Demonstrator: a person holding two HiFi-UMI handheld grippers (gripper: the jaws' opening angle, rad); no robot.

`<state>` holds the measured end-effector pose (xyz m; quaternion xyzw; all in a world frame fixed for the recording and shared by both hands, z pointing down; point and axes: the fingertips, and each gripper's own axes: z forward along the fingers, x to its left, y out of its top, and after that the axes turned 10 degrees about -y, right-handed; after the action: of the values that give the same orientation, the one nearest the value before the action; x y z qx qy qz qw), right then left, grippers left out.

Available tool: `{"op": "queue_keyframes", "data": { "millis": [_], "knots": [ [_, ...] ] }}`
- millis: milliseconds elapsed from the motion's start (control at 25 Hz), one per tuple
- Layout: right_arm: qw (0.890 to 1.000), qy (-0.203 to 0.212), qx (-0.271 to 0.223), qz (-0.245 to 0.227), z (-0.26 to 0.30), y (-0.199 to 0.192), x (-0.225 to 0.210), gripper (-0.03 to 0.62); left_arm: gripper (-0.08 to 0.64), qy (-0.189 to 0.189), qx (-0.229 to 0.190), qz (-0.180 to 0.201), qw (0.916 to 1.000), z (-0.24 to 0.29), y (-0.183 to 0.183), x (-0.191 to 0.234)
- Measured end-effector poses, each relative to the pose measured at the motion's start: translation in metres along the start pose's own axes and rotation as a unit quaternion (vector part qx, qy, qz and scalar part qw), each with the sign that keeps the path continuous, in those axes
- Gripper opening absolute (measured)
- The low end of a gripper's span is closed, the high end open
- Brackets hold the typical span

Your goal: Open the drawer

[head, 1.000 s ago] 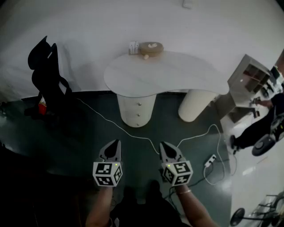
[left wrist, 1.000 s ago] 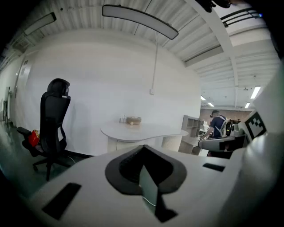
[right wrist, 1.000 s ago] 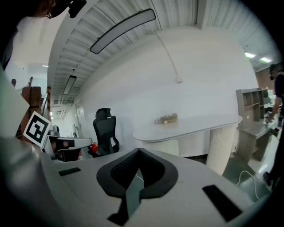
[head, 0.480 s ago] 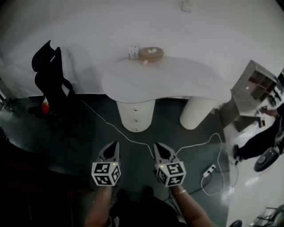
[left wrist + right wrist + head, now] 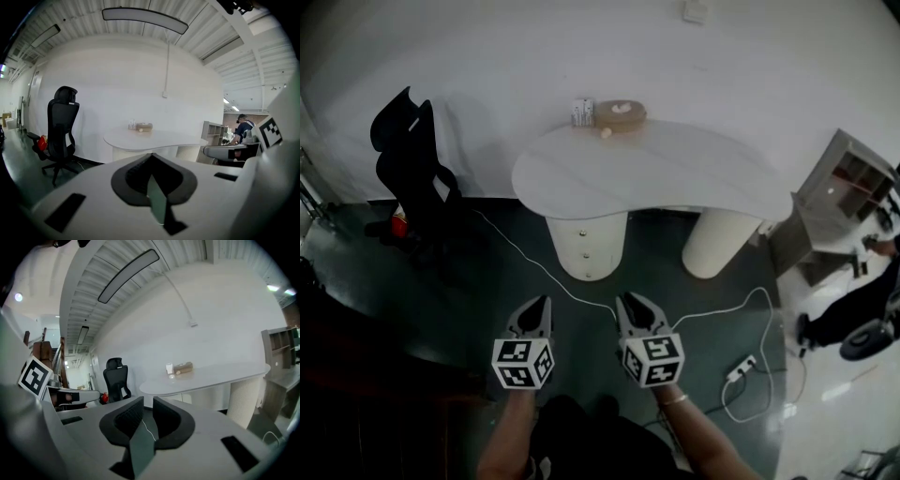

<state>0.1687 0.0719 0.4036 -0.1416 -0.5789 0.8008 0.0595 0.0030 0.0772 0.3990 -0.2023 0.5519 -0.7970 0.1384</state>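
1. Dark floor (image 5: 666, 272) held one white table (image 5: 647, 169) on two legs (image 5: 712, 242).
2. One three-knob drawer stack (image 5: 586, 242) stood under the table's left edge.
3. Left gripper (image 5: 542, 303) was closed and empty; right gripper (image 5: 628, 299) had its jaws opening slightly, with nothing between them.

bare floor (image 5: 502, 274) runs up to the drawer pedestal (image 5: 586, 246); a white cable (image 5: 532, 257) crosses it, office chair (image 5: 412, 178) well left.
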Motion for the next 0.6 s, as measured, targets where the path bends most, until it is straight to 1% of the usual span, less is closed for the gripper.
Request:
{"op": "queue_keyframes", "data": {
  "millis": [40,80,280,400,600],
  "knots": [
    [1.000,0.002,0.003,0.002,0.003,0.000,0.000,0.056,0.003,0.001,0.001,0.001,1.0000,0.002,0.001,0.000],
    [1.000,0.004,0.006,0.004,0.006,0.000,-0.001,0.075,0.003,0.002,0.002,0.002,1.0000,0.003,0.002,0.001],
    [1.000,0.010,0.023,0.008,0.026,-0.007,0.001,0.121,0.003,0.003,0.008,0.001,1.0000,0.015,0.003,0.010],
    [0.999,0.002,0.042,0.005,0.044,-0.015,0.003,0.156,0.003,-0.002,0.015,0.000,0.9999,0.025,0.000,0.021],
    [0.998,-0.015,0.060,0.009,0.087,-0.022,0.009,0.172,0.003,-0.019,0.026,-0.002,0.9995,0.054,-0.001,0.054]
  ]
}}
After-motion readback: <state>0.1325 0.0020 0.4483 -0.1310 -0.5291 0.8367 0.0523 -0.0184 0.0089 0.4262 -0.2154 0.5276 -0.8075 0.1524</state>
